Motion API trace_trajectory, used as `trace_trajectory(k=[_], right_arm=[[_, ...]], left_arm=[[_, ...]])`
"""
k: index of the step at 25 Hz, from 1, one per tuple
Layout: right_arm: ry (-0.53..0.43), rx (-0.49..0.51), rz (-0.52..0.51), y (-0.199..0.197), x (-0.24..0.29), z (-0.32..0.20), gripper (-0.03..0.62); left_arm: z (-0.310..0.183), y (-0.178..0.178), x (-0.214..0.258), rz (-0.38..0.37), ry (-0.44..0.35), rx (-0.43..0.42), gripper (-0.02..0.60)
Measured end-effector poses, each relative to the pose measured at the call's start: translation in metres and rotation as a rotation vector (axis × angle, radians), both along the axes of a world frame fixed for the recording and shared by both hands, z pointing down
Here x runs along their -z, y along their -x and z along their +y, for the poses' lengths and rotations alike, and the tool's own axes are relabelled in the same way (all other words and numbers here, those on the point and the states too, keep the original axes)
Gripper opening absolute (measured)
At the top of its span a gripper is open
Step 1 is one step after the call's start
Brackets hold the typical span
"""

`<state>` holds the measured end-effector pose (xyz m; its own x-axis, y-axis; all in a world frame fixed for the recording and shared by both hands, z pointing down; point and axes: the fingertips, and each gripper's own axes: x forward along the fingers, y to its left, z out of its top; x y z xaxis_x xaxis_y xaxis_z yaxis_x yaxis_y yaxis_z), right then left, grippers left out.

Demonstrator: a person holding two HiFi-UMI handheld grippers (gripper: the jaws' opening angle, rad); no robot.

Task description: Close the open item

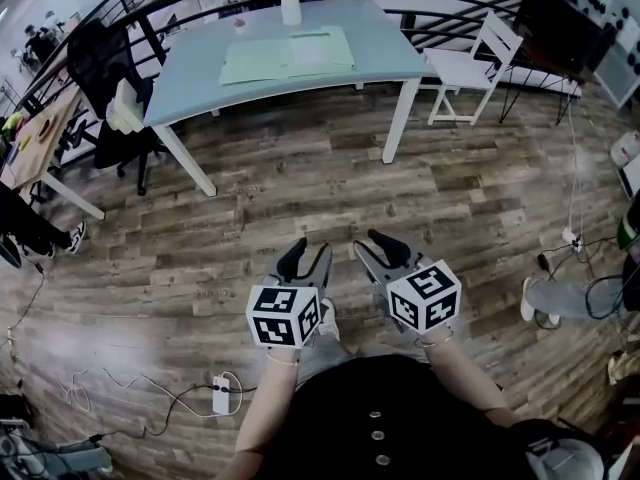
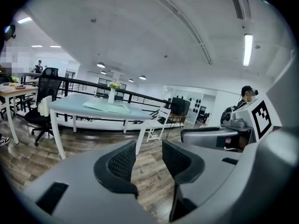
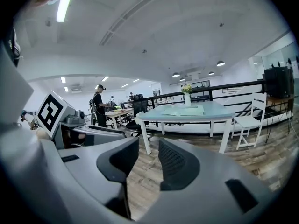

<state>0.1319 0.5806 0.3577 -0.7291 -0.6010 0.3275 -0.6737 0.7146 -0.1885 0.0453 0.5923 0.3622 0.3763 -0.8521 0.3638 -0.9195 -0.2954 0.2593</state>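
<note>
A pale green folder (image 1: 288,55) lies spread flat on the light blue table (image 1: 190,78) at the far side of the room; it also shows in the left gripper view (image 2: 108,107) and the right gripper view (image 3: 188,110). Both grippers hang close to my body over the wooden floor, well short of the table. My left gripper (image 1: 306,260) (image 2: 148,160) is open, with only floor showing between its jaws. My right gripper (image 1: 378,248) (image 3: 148,157) beside it is open too, and nothing is between its jaws.
A white vase with flowers (image 1: 290,3) stands on the table behind the folder. A white folding chair (image 1: 470,68) is right of the table, a black office chair (image 1: 105,78) left of it. A power strip (image 1: 222,395) with cables lies on the floor near my left.
</note>
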Motion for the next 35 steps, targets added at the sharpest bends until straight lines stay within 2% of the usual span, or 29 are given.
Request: trace_trajectory(k=[7, 11, 17, 24, 35], right_arm=[[-0.019, -0.024, 0.0, 0.049, 0.01, -0.068, 0.127], [-0.023, -0.036, -0.002, 0.07, 0.009, -0.098, 0.127], [-0.03, -0.049, -0.013, 0.088, 0.013, -0.13, 0.127], [0.007, -0.039, 0.001, 0.096, 0.0, -0.155, 0.127], [0.04, -0.033, 0.0, 0.104, -0.013, -0.213, 0.127]], left_arm=[[-0.068, 0.056, 0.009, -0.001, -0.012, -0.012, 0.175], [-0.1, 0.074, 0.008, -0.012, -0.011, -0.036, 0.175], [-0.133, 0.089, 0.008, -0.017, -0.015, -0.061, 0.175], [-0.153, 0.092, -0.005, -0.003, 0.017, -0.081, 0.175], [-0.208, 0.109, -0.018, 0.004, 0.05, -0.046, 0.175]])
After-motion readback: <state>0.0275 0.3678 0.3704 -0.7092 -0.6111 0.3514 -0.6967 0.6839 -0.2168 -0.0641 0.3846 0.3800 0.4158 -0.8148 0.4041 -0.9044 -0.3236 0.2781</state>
